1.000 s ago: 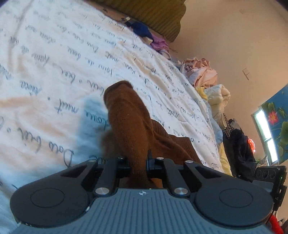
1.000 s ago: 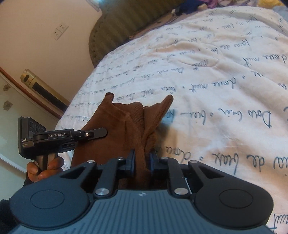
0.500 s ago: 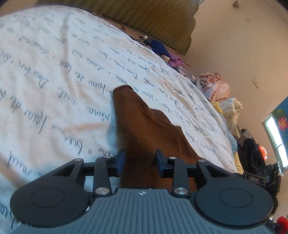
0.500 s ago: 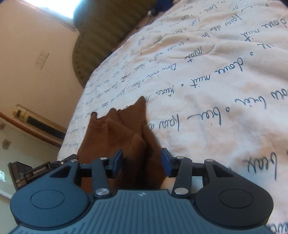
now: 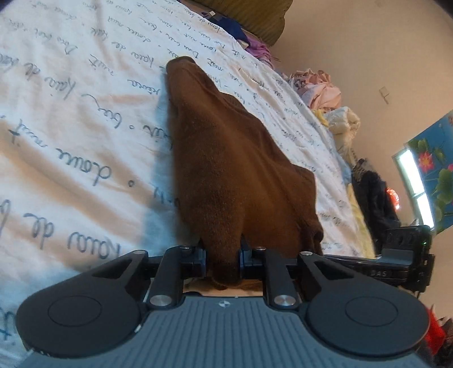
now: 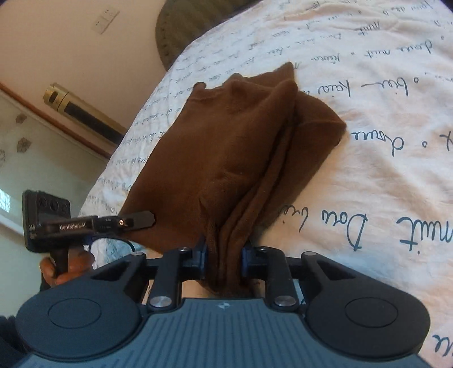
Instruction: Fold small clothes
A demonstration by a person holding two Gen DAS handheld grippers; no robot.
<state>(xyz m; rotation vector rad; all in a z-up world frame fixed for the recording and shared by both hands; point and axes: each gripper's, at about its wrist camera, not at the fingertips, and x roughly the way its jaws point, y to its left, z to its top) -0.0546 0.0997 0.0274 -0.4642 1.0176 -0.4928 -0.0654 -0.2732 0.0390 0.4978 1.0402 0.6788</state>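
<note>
Where claws (image 5: 222, 259) close, garment (image 5: 232, 158) sits.

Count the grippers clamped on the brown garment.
2. The left gripper pinches one bunched edge of the brown garment on the bed; the right gripper pinches the other edge, its jaws having just closed on the folds.

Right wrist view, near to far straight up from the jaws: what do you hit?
right gripper shut on bunched cloth → brown garment spreading out on the bed → white quilt with script print → dark green headboard.
</note>
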